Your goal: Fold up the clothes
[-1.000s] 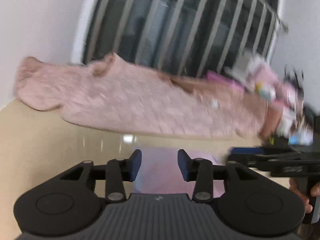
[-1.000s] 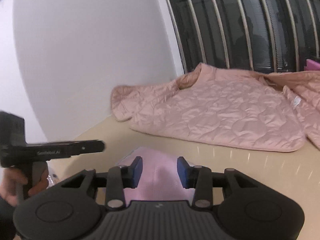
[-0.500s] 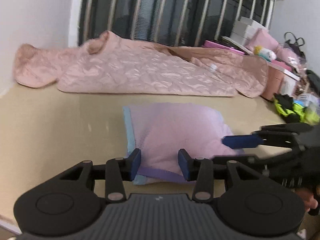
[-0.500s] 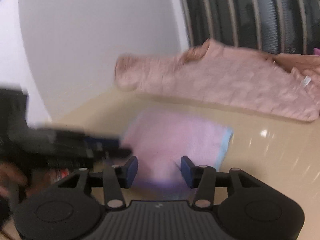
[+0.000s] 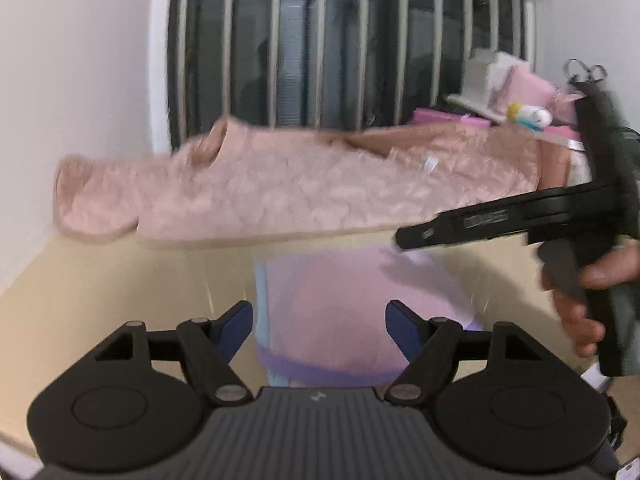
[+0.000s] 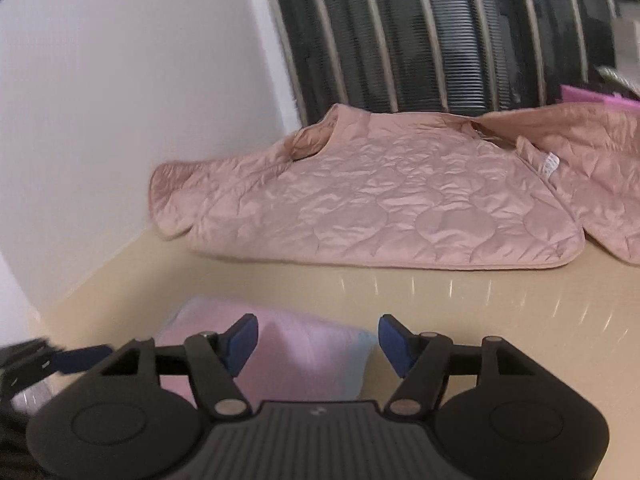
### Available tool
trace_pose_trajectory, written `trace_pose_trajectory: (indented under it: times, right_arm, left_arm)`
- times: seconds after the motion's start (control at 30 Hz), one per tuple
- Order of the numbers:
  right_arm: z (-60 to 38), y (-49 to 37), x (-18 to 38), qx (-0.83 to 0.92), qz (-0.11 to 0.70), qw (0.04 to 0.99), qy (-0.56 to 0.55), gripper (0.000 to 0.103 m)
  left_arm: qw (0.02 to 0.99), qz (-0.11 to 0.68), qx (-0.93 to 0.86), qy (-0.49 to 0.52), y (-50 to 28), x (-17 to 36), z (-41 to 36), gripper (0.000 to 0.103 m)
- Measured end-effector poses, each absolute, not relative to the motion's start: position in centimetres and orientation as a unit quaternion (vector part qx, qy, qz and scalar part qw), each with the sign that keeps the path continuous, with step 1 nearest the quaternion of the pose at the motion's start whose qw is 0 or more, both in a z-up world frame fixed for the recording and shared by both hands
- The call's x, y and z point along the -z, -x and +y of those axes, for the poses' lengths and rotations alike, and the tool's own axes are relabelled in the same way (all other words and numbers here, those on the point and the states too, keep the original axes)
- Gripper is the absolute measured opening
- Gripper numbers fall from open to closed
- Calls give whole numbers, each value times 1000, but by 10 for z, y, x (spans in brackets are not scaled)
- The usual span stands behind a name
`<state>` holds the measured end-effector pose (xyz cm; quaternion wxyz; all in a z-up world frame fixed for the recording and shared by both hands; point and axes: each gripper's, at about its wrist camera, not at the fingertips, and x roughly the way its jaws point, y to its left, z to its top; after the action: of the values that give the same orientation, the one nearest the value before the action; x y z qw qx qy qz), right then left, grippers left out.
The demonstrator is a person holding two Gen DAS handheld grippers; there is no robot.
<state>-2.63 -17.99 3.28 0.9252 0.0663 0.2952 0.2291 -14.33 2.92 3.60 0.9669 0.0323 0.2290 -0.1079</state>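
Note:
A folded lilac-pink garment [image 5: 360,304] with a light blue edge lies on the beige table, also in the right wrist view [image 6: 296,356]. A quilted pink jacket [image 5: 304,196] lies spread flat behind it by the window, and shows in the right wrist view [image 6: 400,204]. My left gripper [image 5: 320,328] is open and empty above the near edge of the folded garment. My right gripper [image 6: 318,340] is open and empty above the garment. The right gripper's body [image 5: 520,216] crosses the left wrist view; the left one's fingertip [image 6: 76,358] shows at the right view's left edge.
The beige table [image 6: 500,312] meets a white wall [image 6: 120,100] on the left and a barred window [image 5: 340,48] at the back. Pink boxes and toys [image 5: 516,104] are piled at the far right.
Both grippers have opened wider and lifted off the folded garment. The right gripper has swung up and to the right in the left wrist view. The garment stays on the table.

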Motion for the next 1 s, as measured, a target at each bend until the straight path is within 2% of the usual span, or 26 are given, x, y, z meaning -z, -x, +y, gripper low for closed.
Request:
trace_pose_trajectory:
  times: [0.23,0.53,0.63,0.9,1.0]
  right_arm:
    - [-177,18,-28,-237,311,916,-89,66]
    - [-168,18,-20,-239,325,912,-70,66]
    - [-164,20,-14,-244,328,910,-65,66]
    - [-160,24,-14,-245,322,913,-43,66]
    - [-160,23,-15,-243,325,913,-40,66]
  left_arm:
    - [949,272,137,-77,128,-11,20,76]
    - [947,280,149,-54,127,-5,29,76]
    - [947,284,138,-53,127,-6,31,83]
    - [940,318,115,37,117,-12,53,87]
    - [937,329,109,31,113,-15,52,85]
